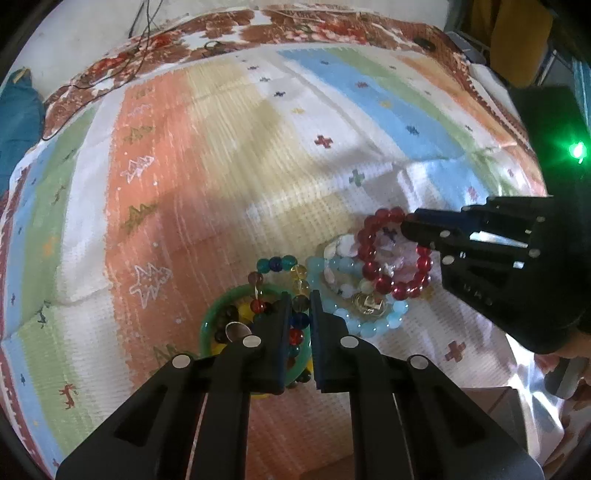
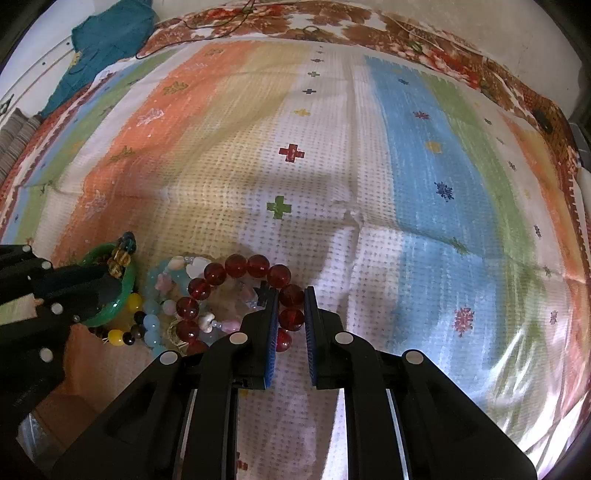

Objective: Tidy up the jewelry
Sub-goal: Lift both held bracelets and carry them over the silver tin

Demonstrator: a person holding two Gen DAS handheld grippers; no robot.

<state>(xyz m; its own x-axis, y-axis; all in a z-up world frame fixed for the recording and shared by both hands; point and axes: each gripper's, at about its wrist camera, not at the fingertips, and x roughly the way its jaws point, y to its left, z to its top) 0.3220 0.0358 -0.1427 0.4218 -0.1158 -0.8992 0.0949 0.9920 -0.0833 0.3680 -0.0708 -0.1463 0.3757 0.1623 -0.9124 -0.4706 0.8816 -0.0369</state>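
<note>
A pile of bracelets lies on a striped blanket. In the left wrist view my left gripper (image 1: 298, 295) is closed on the multicolour bead bracelet (image 1: 298, 273), which lies across a green bangle (image 1: 210, 317). A red bead bracelet (image 1: 369, 254) lies over a light-blue bead bracelet (image 1: 373, 325), a pink-and-white shell bracelet (image 1: 341, 245) and a gold piece (image 1: 367, 304). In the right wrist view my right gripper (image 2: 291, 291) is closed on the red bead bracelet (image 2: 236, 266), with beads between the blue pads. The right gripper also shows in the left wrist view (image 1: 406, 227).
The striped blanket (image 2: 332, 166) covers the bed, with a brown floral sheet (image 2: 424, 33) at its far edge. A teal cloth (image 2: 107, 40) lies at the far left. A thin black cord (image 1: 110, 74) lies on the sheet.
</note>
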